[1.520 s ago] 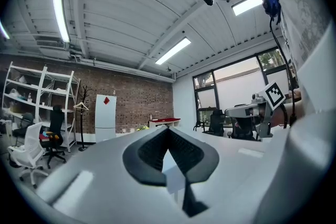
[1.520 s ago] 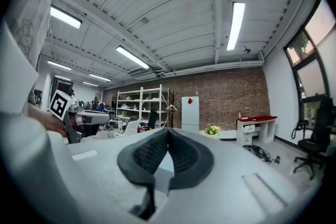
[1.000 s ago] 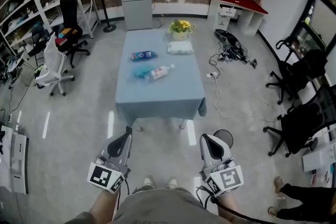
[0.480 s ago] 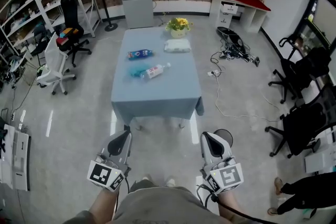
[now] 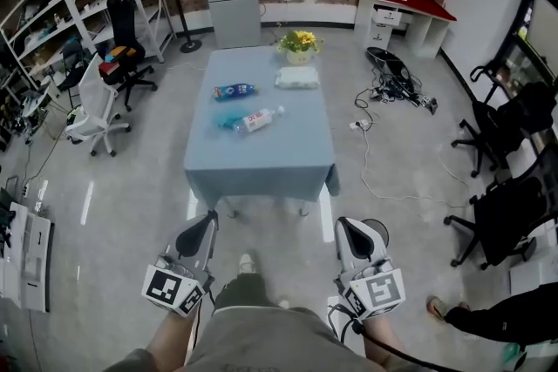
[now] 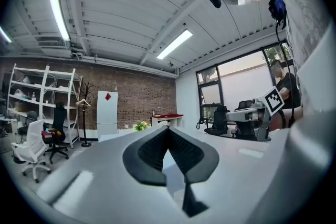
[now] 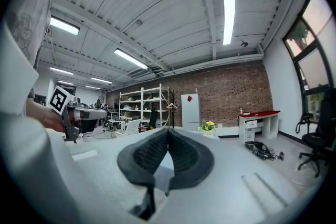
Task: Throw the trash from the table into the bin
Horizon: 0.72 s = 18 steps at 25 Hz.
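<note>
Task is judged not begun: no trash is held and none is seen in a bin. The left claw (image 5: 206, 222) and right claw (image 5: 347, 228) are pressed together, empty, and held level, well short of the desk (image 5: 261, 165). Two items are laid on their sides on its blue cloth: a blue-labelled bottle (image 5: 234, 90) and, near it, a clear bottle (image 5: 257, 118) with a red label. A white packet (image 5: 297, 78) and a flower pot (image 5: 299, 43) are set further back. The bin cannot be identified with certainty.
</note>
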Motion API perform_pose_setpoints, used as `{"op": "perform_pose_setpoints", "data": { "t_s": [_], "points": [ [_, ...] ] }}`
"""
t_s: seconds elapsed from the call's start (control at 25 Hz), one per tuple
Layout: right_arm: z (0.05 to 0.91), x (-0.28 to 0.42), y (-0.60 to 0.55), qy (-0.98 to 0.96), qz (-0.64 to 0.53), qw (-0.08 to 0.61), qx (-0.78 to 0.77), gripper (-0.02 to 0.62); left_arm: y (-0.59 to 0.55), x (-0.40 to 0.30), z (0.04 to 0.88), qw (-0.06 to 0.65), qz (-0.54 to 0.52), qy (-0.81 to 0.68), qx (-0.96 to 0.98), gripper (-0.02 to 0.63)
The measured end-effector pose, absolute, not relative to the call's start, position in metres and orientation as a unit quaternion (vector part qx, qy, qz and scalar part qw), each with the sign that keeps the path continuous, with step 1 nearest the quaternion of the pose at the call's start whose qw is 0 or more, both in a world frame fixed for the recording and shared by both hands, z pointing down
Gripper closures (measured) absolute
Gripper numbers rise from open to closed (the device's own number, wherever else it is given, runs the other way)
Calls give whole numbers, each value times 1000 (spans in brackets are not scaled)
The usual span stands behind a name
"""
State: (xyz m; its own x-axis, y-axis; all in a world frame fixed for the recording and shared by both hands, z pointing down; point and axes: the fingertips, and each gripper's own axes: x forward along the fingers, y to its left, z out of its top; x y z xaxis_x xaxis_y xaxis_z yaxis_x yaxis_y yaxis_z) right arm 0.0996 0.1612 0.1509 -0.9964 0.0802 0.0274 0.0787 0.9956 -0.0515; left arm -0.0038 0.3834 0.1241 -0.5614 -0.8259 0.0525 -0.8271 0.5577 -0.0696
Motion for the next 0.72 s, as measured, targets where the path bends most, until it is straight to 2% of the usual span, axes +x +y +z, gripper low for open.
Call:
{"op": "perform_pose_setpoints", "data": {
  "t_s": [0.36,0.72],
  "points": [
    [157,71,146,-999,18,10,-29,592,369,-40,128,-8,50,-879,474,606],
    [162,1,146,-1000,5,26,-17,592,362,-120,140,2,37,-873,487,606]
  ]
}}
